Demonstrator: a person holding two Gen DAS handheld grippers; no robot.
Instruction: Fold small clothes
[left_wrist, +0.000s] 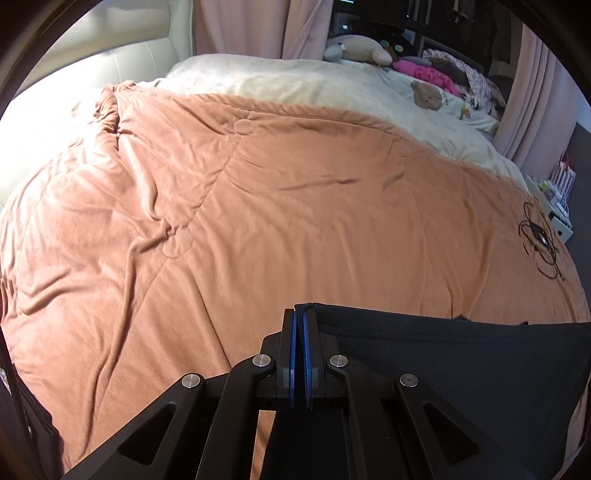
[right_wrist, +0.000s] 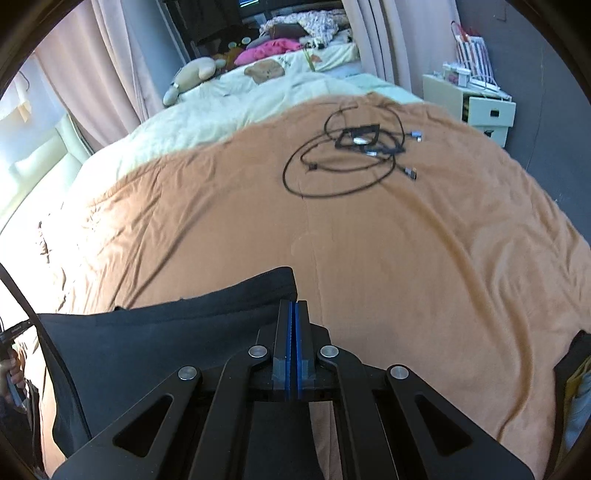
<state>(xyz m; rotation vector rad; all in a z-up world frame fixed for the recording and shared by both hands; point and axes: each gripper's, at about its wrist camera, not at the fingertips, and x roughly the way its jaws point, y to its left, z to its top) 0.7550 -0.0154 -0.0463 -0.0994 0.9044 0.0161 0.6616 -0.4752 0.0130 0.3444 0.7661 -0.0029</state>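
Observation:
A black garment (left_wrist: 461, 365) hangs stretched between both grippers above an orange bedspread (left_wrist: 258, 206). In the left wrist view my left gripper (left_wrist: 300, 314) is shut on the garment's left corner, and the cloth spreads away to the right. In the right wrist view my right gripper (right_wrist: 294, 308) is shut on the other corner of the black garment (right_wrist: 155, 332), which spreads away to the left. The garment's lower part is hidden under the gripper bodies.
Black cables with a small flat device (right_wrist: 354, 147) lie on the orange bedspread (right_wrist: 406, 258) far right. Cream bedding (left_wrist: 295, 81), soft toys (left_wrist: 354, 48) and pink clothes lie at the back. A white drawer unit (right_wrist: 476, 107) stands beside the bed. Another person's hand (right_wrist: 14, 373) shows at left.

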